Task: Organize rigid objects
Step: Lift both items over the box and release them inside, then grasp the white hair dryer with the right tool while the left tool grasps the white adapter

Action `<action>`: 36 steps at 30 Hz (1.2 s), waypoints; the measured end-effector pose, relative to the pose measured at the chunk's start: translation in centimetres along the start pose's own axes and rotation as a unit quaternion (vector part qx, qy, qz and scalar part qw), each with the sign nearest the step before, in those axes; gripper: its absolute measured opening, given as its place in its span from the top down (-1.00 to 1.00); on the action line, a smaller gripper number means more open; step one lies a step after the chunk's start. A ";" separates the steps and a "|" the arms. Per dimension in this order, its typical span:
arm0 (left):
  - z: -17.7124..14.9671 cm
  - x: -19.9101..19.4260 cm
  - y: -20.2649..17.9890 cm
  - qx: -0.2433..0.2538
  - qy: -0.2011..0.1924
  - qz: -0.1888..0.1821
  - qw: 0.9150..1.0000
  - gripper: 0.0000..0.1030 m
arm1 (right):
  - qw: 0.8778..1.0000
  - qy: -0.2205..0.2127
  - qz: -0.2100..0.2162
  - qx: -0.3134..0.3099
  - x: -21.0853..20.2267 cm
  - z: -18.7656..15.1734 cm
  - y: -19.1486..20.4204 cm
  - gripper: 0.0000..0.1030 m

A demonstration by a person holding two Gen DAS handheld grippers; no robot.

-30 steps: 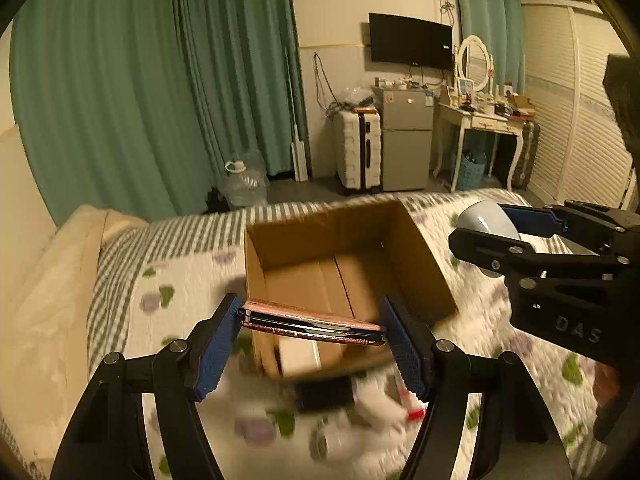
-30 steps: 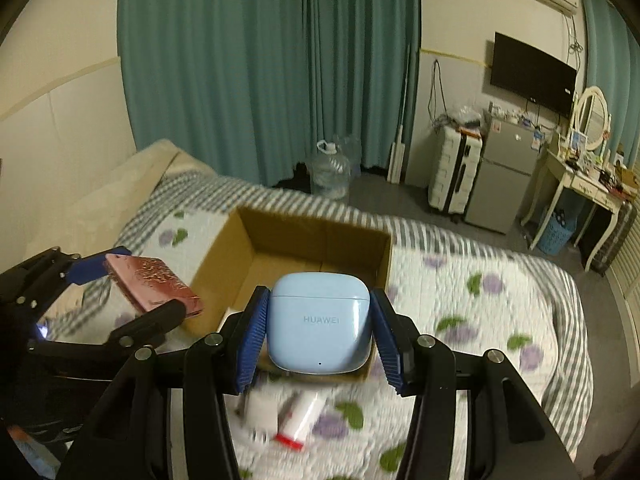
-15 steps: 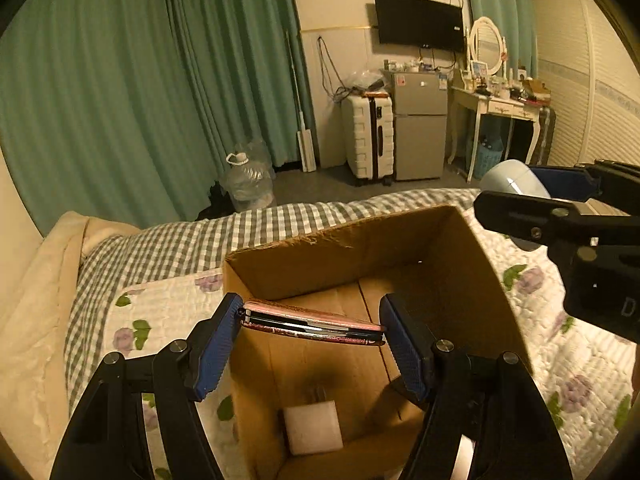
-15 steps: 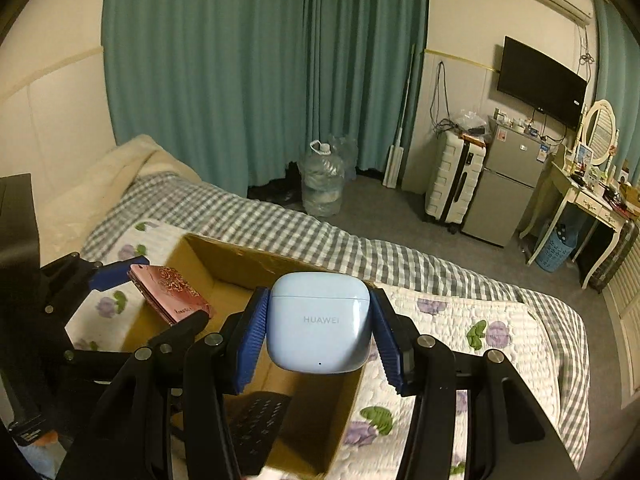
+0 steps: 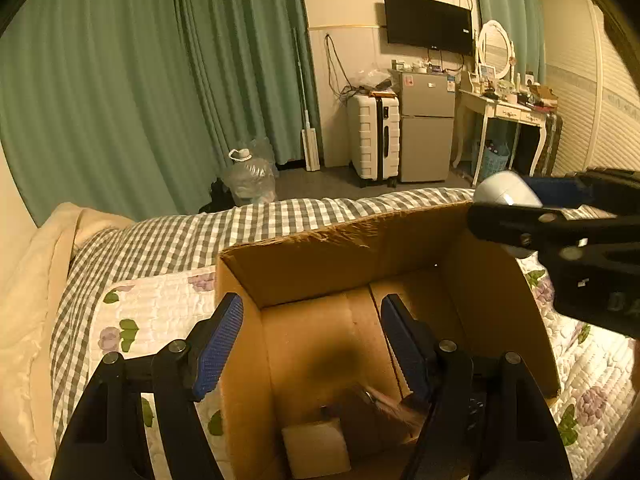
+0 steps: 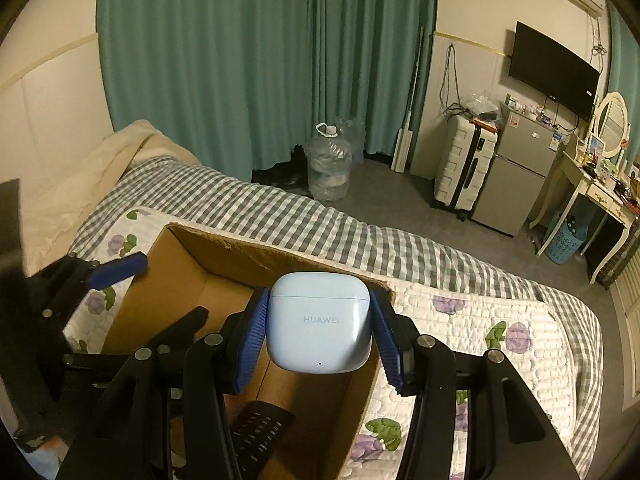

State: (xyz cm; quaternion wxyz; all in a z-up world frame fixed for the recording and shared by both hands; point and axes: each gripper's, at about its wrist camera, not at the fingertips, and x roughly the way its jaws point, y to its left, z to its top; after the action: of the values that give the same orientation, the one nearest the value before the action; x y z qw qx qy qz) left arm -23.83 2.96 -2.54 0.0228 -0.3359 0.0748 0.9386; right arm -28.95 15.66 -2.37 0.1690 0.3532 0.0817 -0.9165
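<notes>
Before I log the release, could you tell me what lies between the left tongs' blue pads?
Only open air above the cardboard box floor, per the left wrist view.

both wrist cameras look forward and down along their fingers, close above the open cardboard box [image 5: 360, 264] [image 6: 192, 264] on the bed [image 5: 168, 240] [image 6: 400, 248], the left from its near-left, sharing box, bed and far wall.
</notes>
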 end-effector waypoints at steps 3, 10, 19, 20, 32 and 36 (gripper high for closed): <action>-0.1 -0.5 0.4 -0.006 -0.005 -0.001 1.000 -0.44 | 1.000 0.010 0.005 0.005 1.0 -0.2 0.1 0.03; -0.4 -2.3 0.3 -0.008 -0.007 0.000 1.000 -0.44 | 1.000 0.006 0.007 0.018 1.1 -0.2 0.1 -0.48; -0.3 -11.0 1.2 -0.018 -0.046 0.013 0.999 -0.44 | 0.997 -0.046 -0.007 0.054 -9.0 -0.7 -0.7 -0.60; -0.3 -12.0 1.4 -0.019 -0.051 0.014 0.998 -0.45 | 0.997 -0.049 -0.013 0.052 -10.6 -1.1 -0.5 -0.61; -2.2 -23.6 2.4 -0.024 -0.100 0.016 0.995 -0.47 | 0.997 -0.070 -0.013 0.007 -22.1 -5.5 4.6 -0.69; -4.4 -23.9 2.4 -0.016 -0.085 0.016 0.996 -0.47 | 0.998 -0.064 -0.002 0.001 -22.7 -7.9 6.2 -0.69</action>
State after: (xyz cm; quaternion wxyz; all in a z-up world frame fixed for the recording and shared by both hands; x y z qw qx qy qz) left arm -2.81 0.04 9.54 0.0085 -0.2540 0.0632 0.9651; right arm -6.04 17.75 6.90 0.1720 0.2935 0.0706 -0.9377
